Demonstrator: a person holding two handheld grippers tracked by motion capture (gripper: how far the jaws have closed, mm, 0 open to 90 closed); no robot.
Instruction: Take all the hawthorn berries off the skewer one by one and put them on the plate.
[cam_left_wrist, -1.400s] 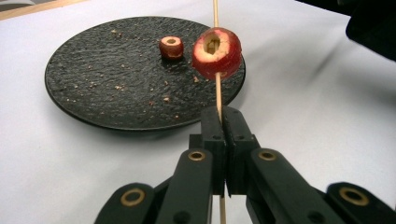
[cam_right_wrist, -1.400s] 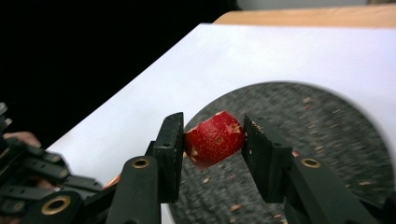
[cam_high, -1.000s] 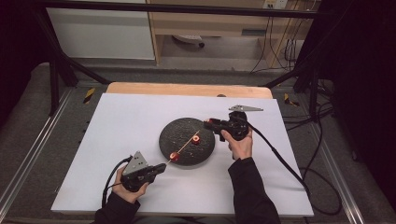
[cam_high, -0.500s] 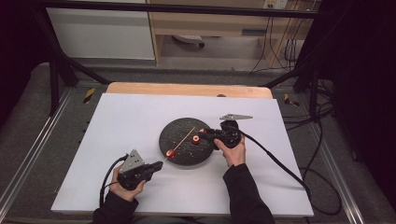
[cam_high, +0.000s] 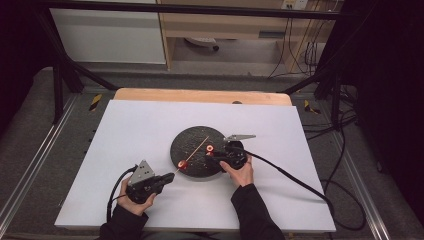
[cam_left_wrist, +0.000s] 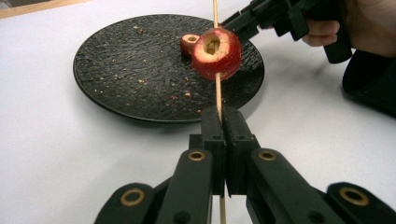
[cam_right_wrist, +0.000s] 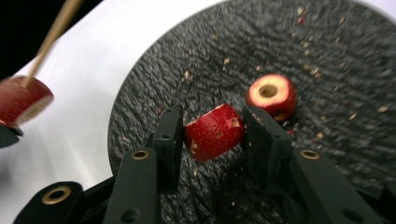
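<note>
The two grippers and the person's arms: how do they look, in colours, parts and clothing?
Both the left gripper and the right gripper are black, with two flat black jaws on arms with brass-coloured rivets. Each carries a grey three-cornered plate on top and trails a black cable. The person wears dark long sleeves.

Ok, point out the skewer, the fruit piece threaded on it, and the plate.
skewer (cam_left_wrist: 217, 91), left gripper view, bare shaft below the fruit
threaded piece (cam_left_wrist: 217, 54), left gripper view, cut face
plate (cam_left_wrist: 116, 70), left gripper view, bare surface
</note>
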